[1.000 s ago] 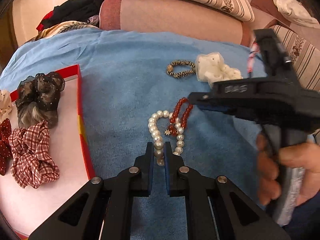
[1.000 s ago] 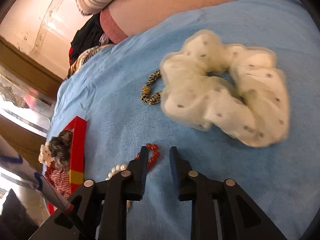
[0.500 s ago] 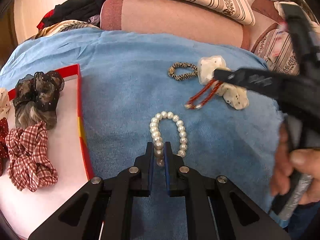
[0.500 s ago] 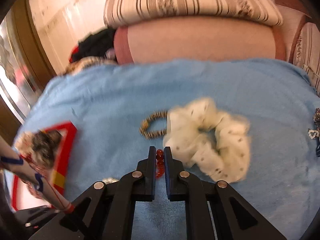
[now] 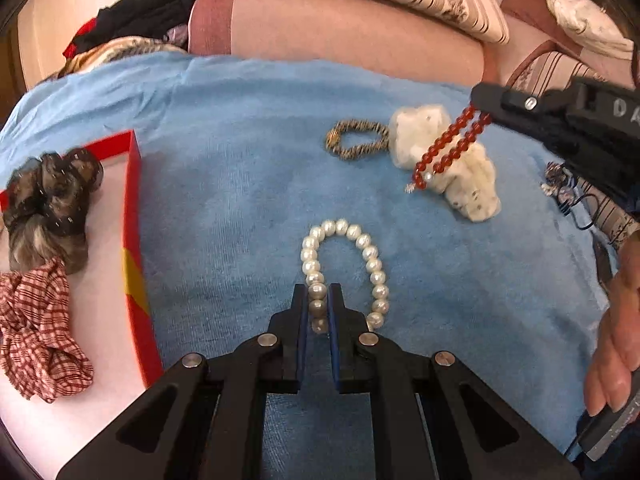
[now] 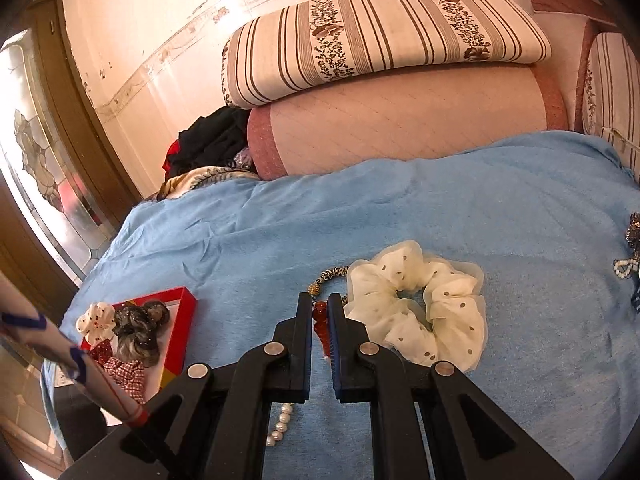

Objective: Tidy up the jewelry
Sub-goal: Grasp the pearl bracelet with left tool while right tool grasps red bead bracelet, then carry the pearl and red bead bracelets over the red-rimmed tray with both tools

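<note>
My left gripper (image 5: 318, 300) is shut on a white pearl bracelet (image 5: 344, 268) that lies on the blue cloth (image 5: 240, 184). My right gripper (image 6: 320, 312) is shut on a red bead bracelet (image 6: 320, 322) and holds it in the air; in the left wrist view the red bead bracelet (image 5: 450, 148) hangs from the right gripper (image 5: 480, 106) over a white dotted scrunchie (image 5: 452, 168). A leopard-pattern hair tie (image 5: 356, 144) lies left of the scrunchie. A few pearls (image 6: 280, 426) show below my right gripper.
A red-rimmed tray (image 5: 134, 240) at left holds a dark scrunchie (image 5: 48, 204) and a red checked scrunchie (image 5: 36, 328). More small jewelry (image 5: 560, 188) lies at the cloth's right edge. Bolsters and a striped pillow (image 6: 380, 40) stand behind the cloth.
My right gripper closed on the red bead bracelet beside the pearls, lifted it and carried it up and to the right over the white scrunchie. My left gripper stayed shut on the pearls.
</note>
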{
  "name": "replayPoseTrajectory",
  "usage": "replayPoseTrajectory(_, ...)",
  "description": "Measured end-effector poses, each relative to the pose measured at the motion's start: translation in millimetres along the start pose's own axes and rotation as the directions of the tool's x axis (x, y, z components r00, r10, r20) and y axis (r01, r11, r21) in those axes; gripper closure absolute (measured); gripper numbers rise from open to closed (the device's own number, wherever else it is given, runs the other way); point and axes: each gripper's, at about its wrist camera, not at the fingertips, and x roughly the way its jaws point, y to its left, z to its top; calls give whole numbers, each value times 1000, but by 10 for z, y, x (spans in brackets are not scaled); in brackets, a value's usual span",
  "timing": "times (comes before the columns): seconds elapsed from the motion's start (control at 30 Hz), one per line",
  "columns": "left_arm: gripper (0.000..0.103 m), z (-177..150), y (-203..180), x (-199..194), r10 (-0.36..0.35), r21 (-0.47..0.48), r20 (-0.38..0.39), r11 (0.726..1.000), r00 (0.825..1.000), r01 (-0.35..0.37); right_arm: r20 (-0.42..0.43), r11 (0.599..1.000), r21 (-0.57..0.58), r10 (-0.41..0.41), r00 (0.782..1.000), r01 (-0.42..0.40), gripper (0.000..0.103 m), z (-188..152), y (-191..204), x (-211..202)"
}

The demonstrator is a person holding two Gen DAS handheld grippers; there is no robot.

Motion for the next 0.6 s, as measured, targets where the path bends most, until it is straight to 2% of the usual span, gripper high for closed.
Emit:
replayPoseTrajectory(0.17, 94, 109, 45, -282, -24, -1, 106, 1000, 994, 24, 18, 1000, -2, 16, 1000, -16, 95, 27, 4, -92)
replayPoseTrajectory(0.27, 94, 157, 48, -403, -29, 7, 139, 1000, 990, 29, 22, 1000, -6, 26, 999, -26, 95, 37, 29, -121)
replayPoseTrajectory(0.43, 94, 221, 23, -653, 4, 49, 230, 999, 973, -16, 30, 999, -20, 45, 999, -44, 95, 33, 105, -183)
replayPoseTrajectory(0.6, 94, 264, 113, -853, 29, 36, 298, 998, 954, -42, 46, 998, -39, 60, 997, -58, 95, 21, 198, -258)
